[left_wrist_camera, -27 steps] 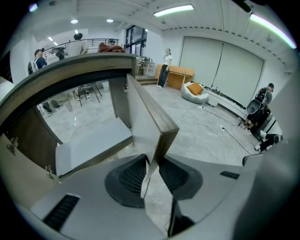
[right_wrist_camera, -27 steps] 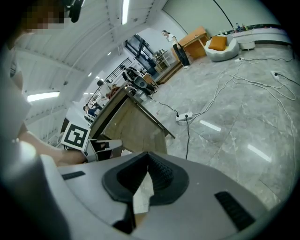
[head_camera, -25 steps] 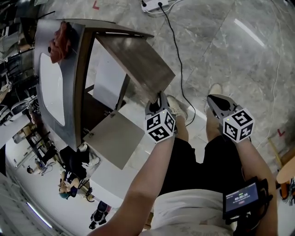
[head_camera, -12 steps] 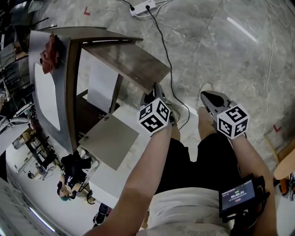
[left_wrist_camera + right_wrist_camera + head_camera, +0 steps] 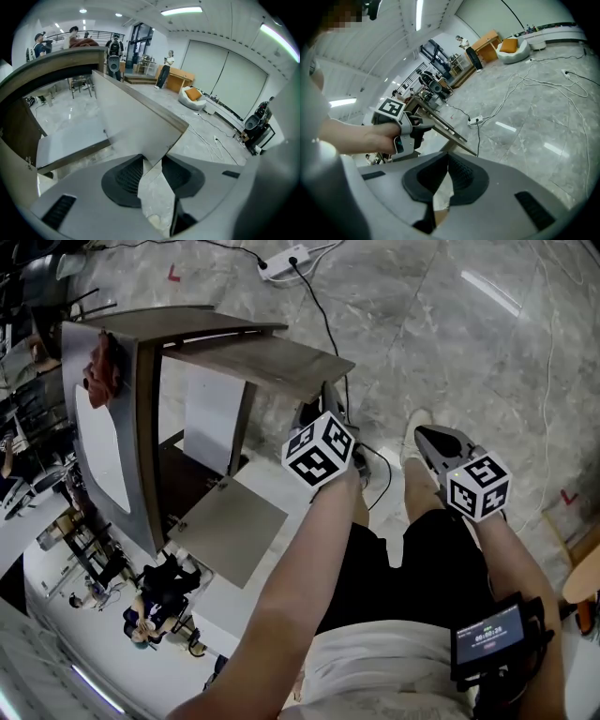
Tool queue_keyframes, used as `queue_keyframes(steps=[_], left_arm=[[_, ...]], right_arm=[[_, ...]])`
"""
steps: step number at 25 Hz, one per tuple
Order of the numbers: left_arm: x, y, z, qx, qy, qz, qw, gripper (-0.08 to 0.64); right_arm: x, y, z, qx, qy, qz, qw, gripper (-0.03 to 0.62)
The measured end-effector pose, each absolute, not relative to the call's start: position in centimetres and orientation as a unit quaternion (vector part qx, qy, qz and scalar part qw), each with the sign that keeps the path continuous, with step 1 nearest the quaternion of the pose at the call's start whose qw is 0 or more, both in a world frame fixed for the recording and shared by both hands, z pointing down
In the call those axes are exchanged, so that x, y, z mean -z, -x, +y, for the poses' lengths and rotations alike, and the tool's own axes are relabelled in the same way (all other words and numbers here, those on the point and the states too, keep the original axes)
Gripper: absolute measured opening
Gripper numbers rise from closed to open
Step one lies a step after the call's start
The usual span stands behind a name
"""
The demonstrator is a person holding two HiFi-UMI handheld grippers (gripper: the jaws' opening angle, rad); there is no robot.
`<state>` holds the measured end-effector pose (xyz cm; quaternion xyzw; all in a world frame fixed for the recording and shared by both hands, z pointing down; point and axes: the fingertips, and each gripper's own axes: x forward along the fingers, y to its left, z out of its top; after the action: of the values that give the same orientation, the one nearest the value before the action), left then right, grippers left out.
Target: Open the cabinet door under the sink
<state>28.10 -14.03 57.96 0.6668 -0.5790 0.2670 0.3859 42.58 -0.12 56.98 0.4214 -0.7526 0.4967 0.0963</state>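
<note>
door: cabinet door (image 5: 267, 357) swung wide out from under the sink (image 5: 103, 442) | left gripper (image 5: 152, 157): fingers have just been opening, loose around its free corner, door straight ahead | right gripper (image 5: 446, 155): fingers clenched, empty, farther off | judgement: door looks fully open

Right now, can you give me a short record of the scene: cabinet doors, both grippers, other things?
cabinet: sink cabinet, seen from above
doors: dark door and grey door, both open
left gripper: fingers just opening, dark door's edge at their tips, not clamped
right gripper: fingers together, empty
on top: red cloth
floor: power strip with cable
</note>
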Motion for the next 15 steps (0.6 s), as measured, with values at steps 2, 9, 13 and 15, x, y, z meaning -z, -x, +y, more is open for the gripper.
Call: queue_keyframes(steps=[2, 9, 13, 15], left_arm=[[-57.8, -28.5, -14.2, -0.265, -0.669, -0.579, 0.384, 0.131], [-57.5, -29.0, -13.7, -0.267, -0.699, -0.553, 0.366, 0.132], [-57.8, -28.9, -12.9, -0.259, -0.703, -0.545, 0.377, 0.15], [-58.0, -28.8, -12.1, -0.256, -0.705, -0.542, 0.379, 0.161]], right_arm=[[-57.0, -43.1, -0.5, -0.496, -0.424, -0.752, 0.093, 0.014], [-56.6, -43.2, -1.2, -0.492, -0.415, -0.76, 0.092, 0.014], [-56.6, -43.4, -1.5, -0.488, -0.404, -0.767, 0.104, 0.014], [-56.9, -43.3, -1.6, -0.488, -0.399, -0.768, 0.111, 0.014]])
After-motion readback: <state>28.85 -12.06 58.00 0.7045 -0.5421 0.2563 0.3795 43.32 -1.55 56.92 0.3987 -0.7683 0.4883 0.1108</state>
